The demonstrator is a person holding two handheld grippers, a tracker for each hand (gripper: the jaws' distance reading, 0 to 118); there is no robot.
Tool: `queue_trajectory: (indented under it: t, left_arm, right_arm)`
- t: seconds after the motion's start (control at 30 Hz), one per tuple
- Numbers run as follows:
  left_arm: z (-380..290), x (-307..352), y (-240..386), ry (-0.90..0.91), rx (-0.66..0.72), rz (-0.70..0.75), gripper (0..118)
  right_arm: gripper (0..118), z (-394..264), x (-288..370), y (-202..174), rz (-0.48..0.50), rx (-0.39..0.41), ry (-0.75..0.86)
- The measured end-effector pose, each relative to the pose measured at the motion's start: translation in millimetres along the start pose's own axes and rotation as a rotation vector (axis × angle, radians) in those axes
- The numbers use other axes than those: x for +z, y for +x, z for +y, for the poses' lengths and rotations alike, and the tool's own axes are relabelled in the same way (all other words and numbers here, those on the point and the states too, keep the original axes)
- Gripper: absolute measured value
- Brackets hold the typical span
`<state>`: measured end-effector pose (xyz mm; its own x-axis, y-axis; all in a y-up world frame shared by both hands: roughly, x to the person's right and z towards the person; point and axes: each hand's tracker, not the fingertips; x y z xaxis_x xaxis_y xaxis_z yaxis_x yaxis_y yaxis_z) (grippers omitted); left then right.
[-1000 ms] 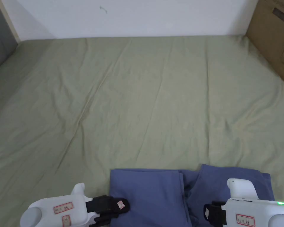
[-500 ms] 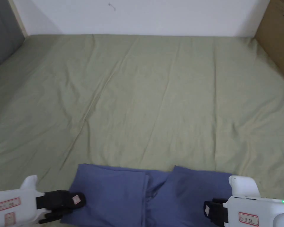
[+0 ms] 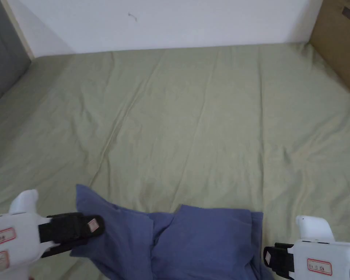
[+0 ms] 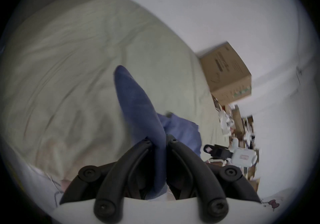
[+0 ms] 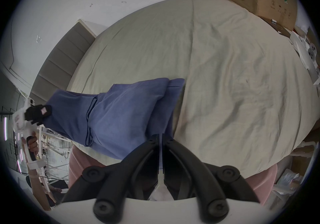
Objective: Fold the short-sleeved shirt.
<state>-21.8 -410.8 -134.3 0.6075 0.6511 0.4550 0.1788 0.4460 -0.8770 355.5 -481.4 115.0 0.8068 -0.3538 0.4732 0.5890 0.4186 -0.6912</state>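
Observation:
A blue short-sleeved shirt (image 3: pixel 192 237), partly folded, hangs between my two grippers at the near edge of a green bed sheet (image 3: pixel 192 120). My left gripper (image 3: pixel 92 226) is shut on the shirt's left edge, which stands up in a fold between its jaws (image 4: pixel 157 143). My right gripper (image 3: pixel 271 257) is shut on the shirt's right edge; a thin strip of blue cloth (image 5: pixel 160 148) runs between its closed jaws. The shirt (image 5: pixel 117 115) sags in the middle, its far right part resting on the sheet. The lower part of the shirt is cut off by the frame's bottom.
A cardboard box (image 3: pixel 340 40) stands at the bed's far right corner, against a white wall (image 3: pixel 170 22). A grey padded headboard (image 3: pixel 3 62) runs along the left. Clutter (image 5: pixel 308 51) lies beyond the bed's right side. The sheet's wide middle is bare cloth.
The left gripper has drawn the shirt's left edge leftward and lifted it off the sheet. The right gripper has slid slightly right and toward me. The shirt is less flat and more bunched.

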Motion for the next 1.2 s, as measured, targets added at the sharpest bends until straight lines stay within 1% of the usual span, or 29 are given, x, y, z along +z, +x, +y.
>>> queue_trajectory:
  t: [0.07, 0.13, 0.2, 0.33, 0.37, 0.4, 0.43, 0.5, 0.53, 0.63, 0.67, 0.7, 0.73, 0.77, 0.8, 0.83, 0.9, 0.93, 1.03, 1.07, 1.1, 1.13, 1.2]
  left_arm:
    - [4, -20, 28, -0.03, -0.083, -0.038, 11]
    - [3, -47, 57, -0.085, -0.119, -0.109, 11]
    - [-3, -78, 78, -0.14, -0.174, -0.14, 11]
    - [-24, -145, 111, -0.283, -0.283, -0.125, 11]
    - [-31, -160, 115, -0.321, -0.279, -0.112, 13]
    - [-36, -173, 117, -0.358, -0.27, -0.106, 25]
    - [-43, -189, 119, -0.414, -0.291, -0.122, 44]
    - [-52, -206, 116, -0.438, -0.261, -0.142, 96]
    - [-54, -210, 115, -0.457, -0.239, -0.145, 103]
    - [-46, -206, 101, -0.441, -0.178, -0.162, 106]
    - [-42, -200, 96, -0.437, -0.159, -0.17, 104]
    - [-43, -189, 99, -0.433, -0.142, -0.177, 99]
    - [-38, -179, 92, -0.358, -0.089, -0.15, 89]
    - [-33, -170, 84, -0.317, -0.066, -0.145, 67]
    - [-31, -165, 79, -0.284, -0.089, -0.15, 30]
    - [-28, -158, 75, -0.266, -0.122, -0.068, 8]
    - [-28, -150, 61, -0.25, -0.163, 0.055, 5]
    - [-29, -150, 52, -0.267, -0.149, 0.066, 5]
    - [-41, -160, 41, -0.331, -0.083, -0.013, 1]
    - [-47, -168, 41, -0.358, -0.081, -0.034, 0]
    - [-53, -174, 47, -0.379, -0.076, -0.024, 0]
    - [-59, -182, 55, -0.39, -0.078, -0.019, 0]
    - [-69, -197, 72, -0.419, -0.121, -0.081, 0]
  right_arm:
    - [4, 0, 5, 9, 0.004, -0.02, 0.014]
    - [4, -2, 10, 18, 0.002, -0.044, 0.028]
    - [4, -3, 13, 29, -0.006, -0.063, 0.036]
    - [4, -10, 20, 51, -0.021, -0.118, 0.048]
    - [4, -13, 22, 57, -0.028, -0.131, 0.049]
    - [4, -14, 22, 61, -0.033, -0.14, 0.048]
    - [4, -16, 23, 67, -0.039, -0.152, 0.045]
    - [4, -20, 24, 75, -0.045, -0.175, 0.043]
    - [4, -22, 24, 78, -0.048, -0.185, 0.043]
    - [4, -25, 24, 82, -0.054, -0.201, 0.041]
    - [4, -25, 23, 83, -0.054, -0.206, 0.041]
    - [4, -25, 22, 84, -0.051, -0.21, 0.038]
    - [4, -25, 21, 84, -0.048, -0.211, 0.037]
    - [4, -25, 20, 83, -0.046, -0.211, 0.037]
    - [4, -25, 19, 82, -0.043, -0.209, 0.036]
    - [4, -25, 18, 80, -0.039, -0.205, 0.034]
    - [4, -24, 15, 76, -0.03, -0.198, 0.034]
    - [4, -24, 14, 74, -0.024, -0.193, 0.031]
    - [4, -23, 11, 71, -0.016, -0.185, 0.028]
    - [4, -23, 9, 70, -0.013, -0.184, 0.026]
    - [4, -23, 9, 70, -0.012, -0.184, 0.025]
    - [4, -22, 8, 69, -0.011, -0.184, 0.024]
    - [4, -22, 8, 68, -0.009, -0.176, 0.022]
